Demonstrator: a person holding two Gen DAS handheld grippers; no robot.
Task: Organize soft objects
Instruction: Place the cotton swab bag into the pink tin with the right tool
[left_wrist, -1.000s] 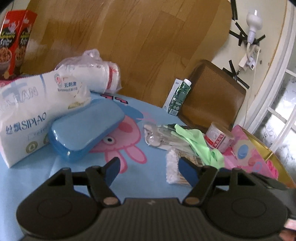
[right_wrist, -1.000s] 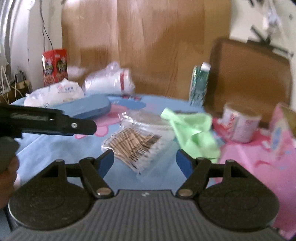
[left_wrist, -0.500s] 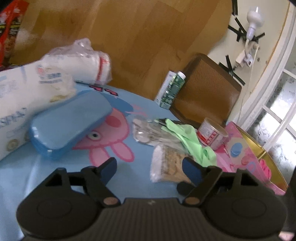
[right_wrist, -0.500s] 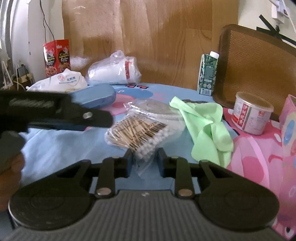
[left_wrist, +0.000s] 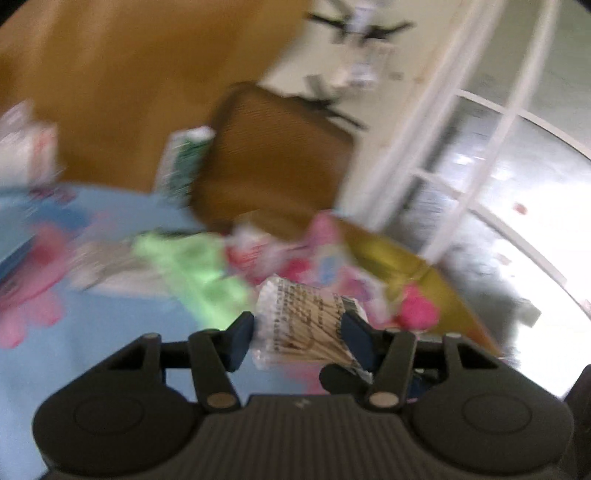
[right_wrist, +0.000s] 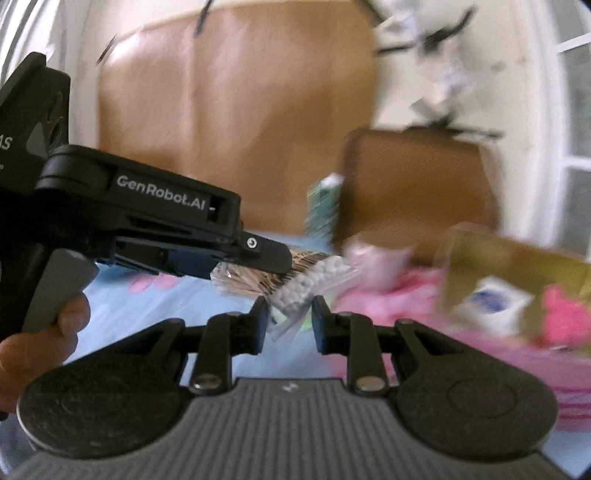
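A clear bag of cotton swabs (left_wrist: 304, 321) is held in the air above the blue tablecloth. My left gripper (left_wrist: 299, 338) has its blue pads on either side of the bag and is shut on it. My right gripper (right_wrist: 289, 321) is shut on the bag's white-tipped end (right_wrist: 303, 291). The left gripper's body (right_wrist: 155, 218) shows at the left of the right wrist view, its fingers over the bag. A green cloth (left_wrist: 195, 269) lies on the table to the left. Both views are motion-blurred.
A gold box (right_wrist: 517, 288) holding something pink (right_wrist: 565, 317) stands at the right; it also shows in the left wrist view (left_wrist: 406, 266). A green carton (left_wrist: 183, 162) and a brown chair back (left_wrist: 273, 162) are behind. A pink cloth (right_wrist: 388, 295) covers the table's right part.
The swab bag has been lifted off the table and carried right toward the gold box. My left gripper has closed on it. Both views swung right.
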